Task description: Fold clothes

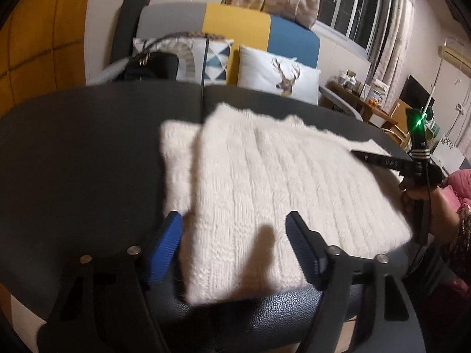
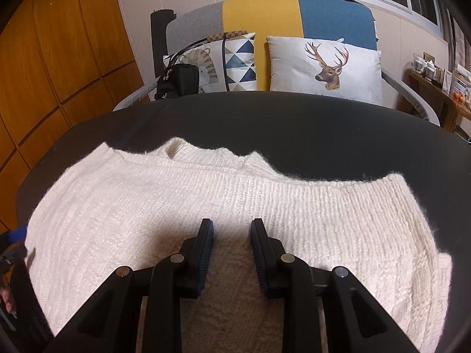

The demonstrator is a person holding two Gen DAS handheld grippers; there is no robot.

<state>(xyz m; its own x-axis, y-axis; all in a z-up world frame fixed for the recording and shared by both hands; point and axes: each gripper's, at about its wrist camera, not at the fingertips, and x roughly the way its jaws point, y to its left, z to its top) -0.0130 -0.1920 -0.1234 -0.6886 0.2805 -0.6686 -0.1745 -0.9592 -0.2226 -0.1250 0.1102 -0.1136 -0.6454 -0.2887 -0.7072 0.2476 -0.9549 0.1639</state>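
Observation:
A cream knitted sweater [image 1: 265, 194] lies folded on a dark table [image 1: 88, 147]; it also shows in the right wrist view [image 2: 206, 200], neckline at the far edge. My left gripper [image 1: 234, 220] is open, fingers apart over the sweater's near edge, holding nothing. My right gripper [image 2: 231, 225] hovers over the sweater's middle, jaws partly open with a narrow gap, nothing between them. It shows from the side in the left wrist view [image 1: 379, 158], at the sweater's right edge.
Behind the table [image 2: 265, 117] stands a grey, yellow and blue sofa [image 2: 294, 11] with a deer cushion [image 2: 323, 64], a patterned cushion [image 2: 235, 61] and a black handbag [image 2: 176, 82]. A wooden wardrobe [image 2: 59, 44] is left, a shelf with items [image 2: 435, 70] right.

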